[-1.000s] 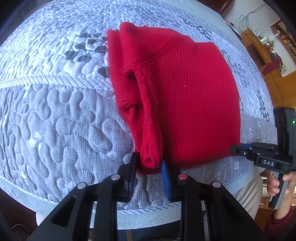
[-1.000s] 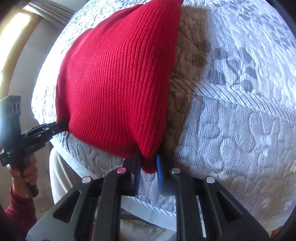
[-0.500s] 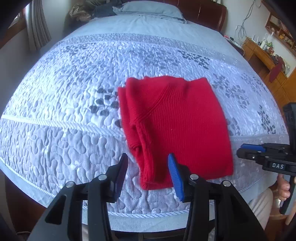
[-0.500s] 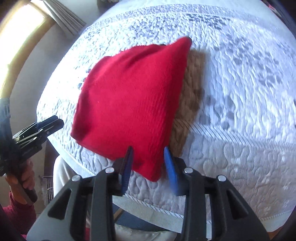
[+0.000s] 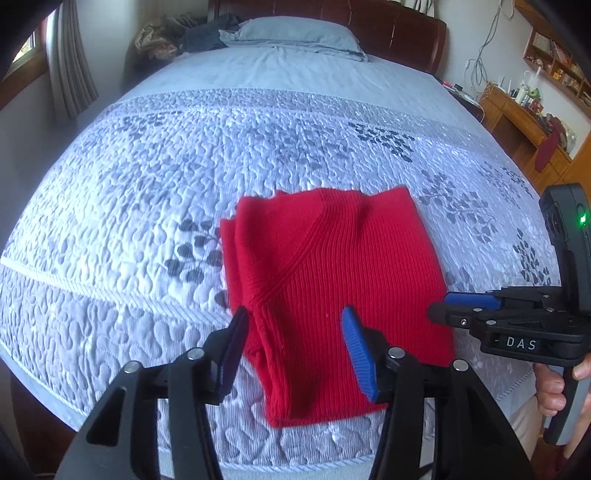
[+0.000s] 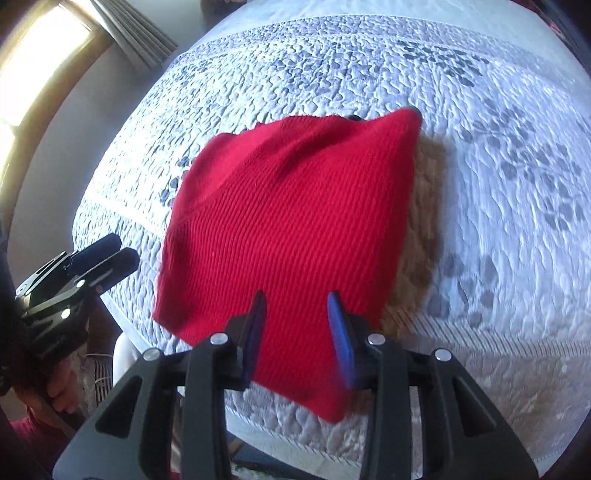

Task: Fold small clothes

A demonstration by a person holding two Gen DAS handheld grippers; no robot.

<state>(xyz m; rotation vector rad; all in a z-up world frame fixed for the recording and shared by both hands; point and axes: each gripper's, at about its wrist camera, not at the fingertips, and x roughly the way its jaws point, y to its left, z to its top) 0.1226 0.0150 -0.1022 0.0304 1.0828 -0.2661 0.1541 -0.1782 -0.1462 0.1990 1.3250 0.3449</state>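
Note:
A small red ribbed knit garment (image 5: 332, 280) lies folded into a rough rectangle on the quilted grey-white bedspread (image 5: 147, 184), near the bed's front edge. It also shows in the right wrist view (image 6: 288, 229). My left gripper (image 5: 295, 339) is open and empty, held above the garment's near left part. My right gripper (image 6: 295, 325) is open and empty, held above the garment's near right corner. The right gripper also shows at the right of the left wrist view (image 5: 465, 314), and the left gripper at the left of the right wrist view (image 6: 107, 258).
A blue pillow (image 5: 295, 35) and a pile of clothes (image 5: 177, 37) lie at the wooden headboard. A wooden desk with clutter (image 5: 524, 107) stands right of the bed. Curtains and a window (image 6: 55, 48) are to the left.
Both grippers have let go of the garment's near corners, opened, and drawn back and up. The garment now lies flat on the bed.

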